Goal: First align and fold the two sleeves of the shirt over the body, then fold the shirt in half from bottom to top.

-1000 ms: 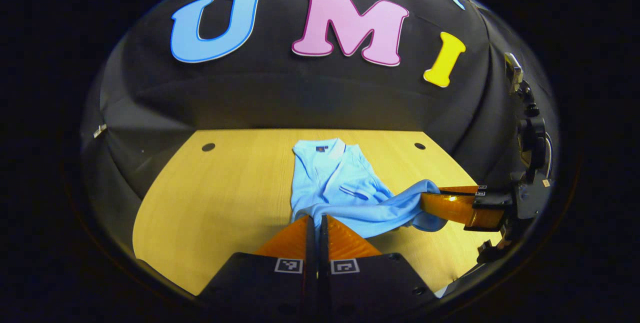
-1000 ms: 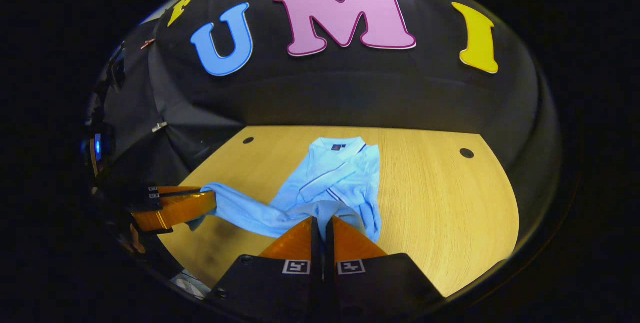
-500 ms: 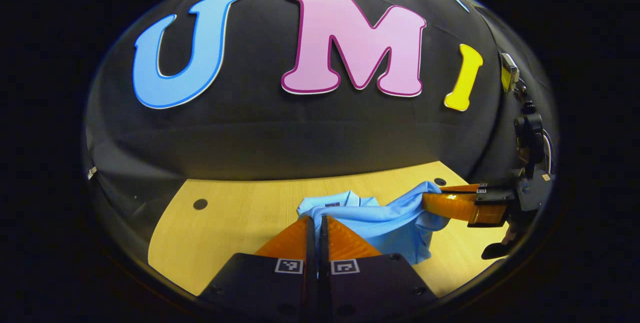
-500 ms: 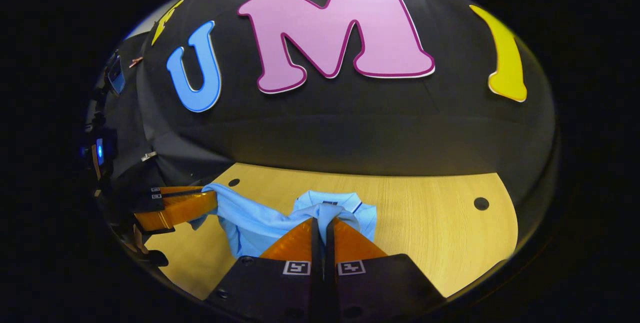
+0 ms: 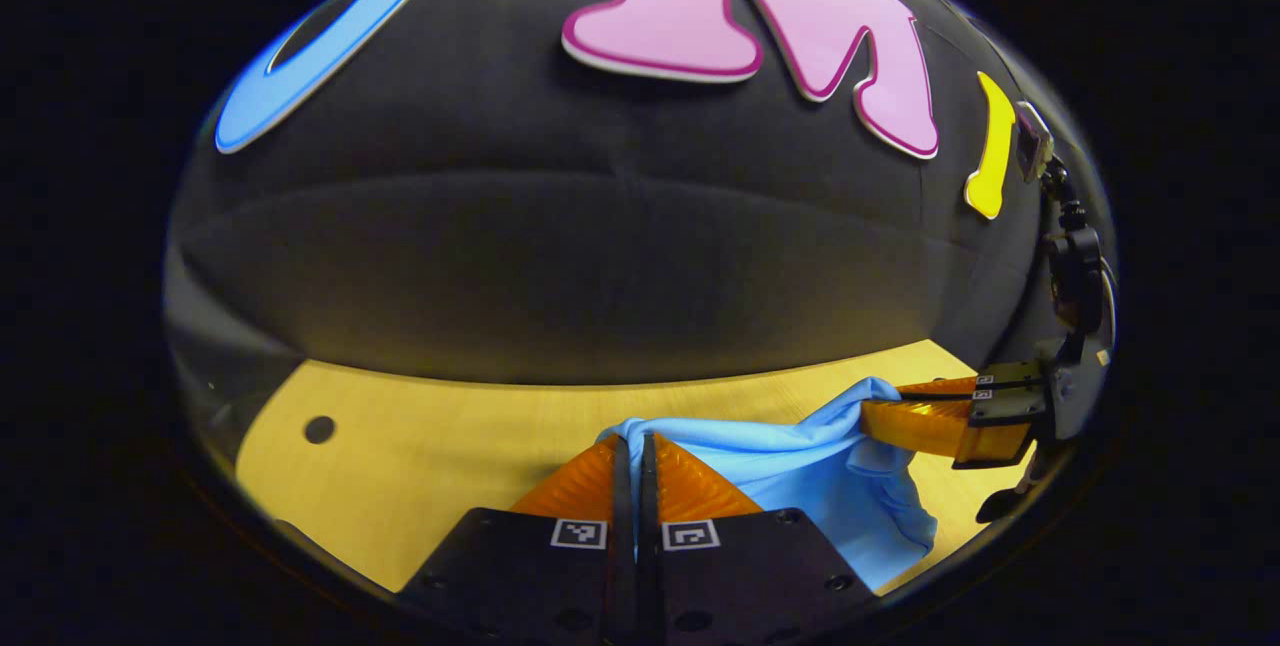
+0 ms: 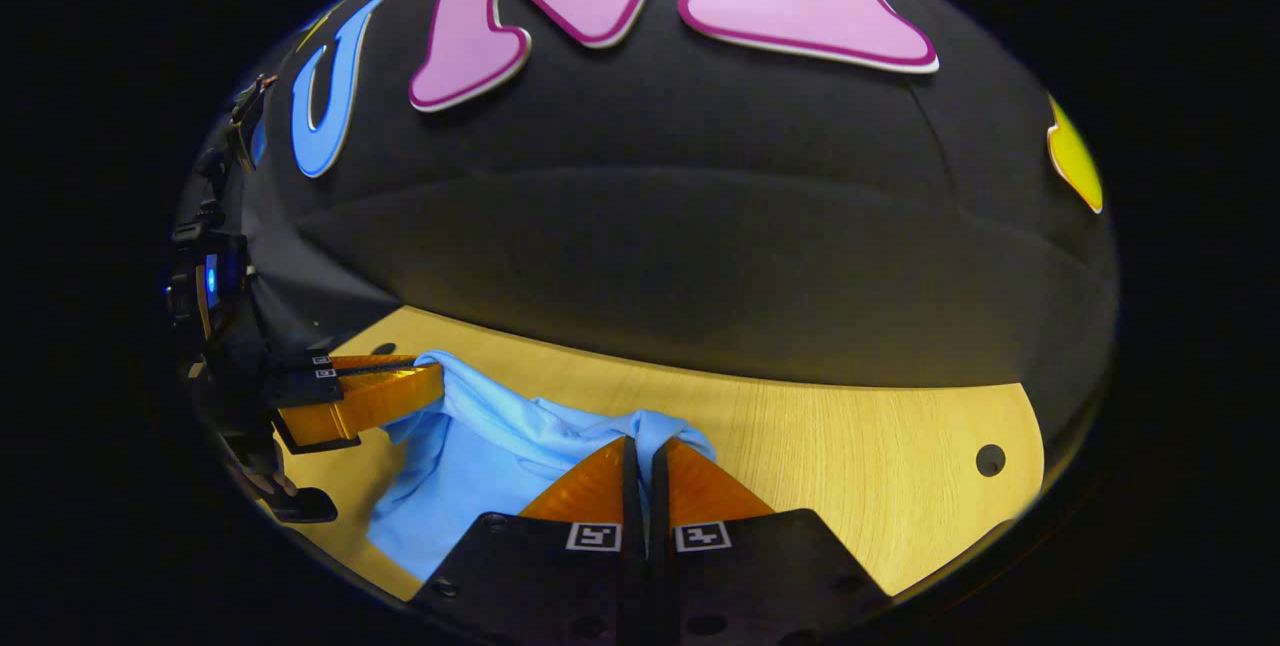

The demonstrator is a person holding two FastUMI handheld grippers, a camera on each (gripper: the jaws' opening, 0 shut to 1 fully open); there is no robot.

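Left gripper view: both tools, left tool [image 5: 632, 446] and right tool [image 6: 641, 451], clench the light-blue cotton shirt [image 5: 800, 456] hem, raised above the wooden tabletop [image 5: 450, 446]; bottom-to-top fold seems underway, laying down remains.

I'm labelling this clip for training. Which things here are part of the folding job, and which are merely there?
In the job: light blue shirt; left gripper; right gripper, both shut on its hem.
Merely there: wooden table; black cloth wall.

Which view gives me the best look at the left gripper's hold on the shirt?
The right gripper view: it shows the left gripper side-on, fingers closed on the shirt edge. The left gripper view shows its own gripper from behind, cloth bunched at the tips, so less of the grip.
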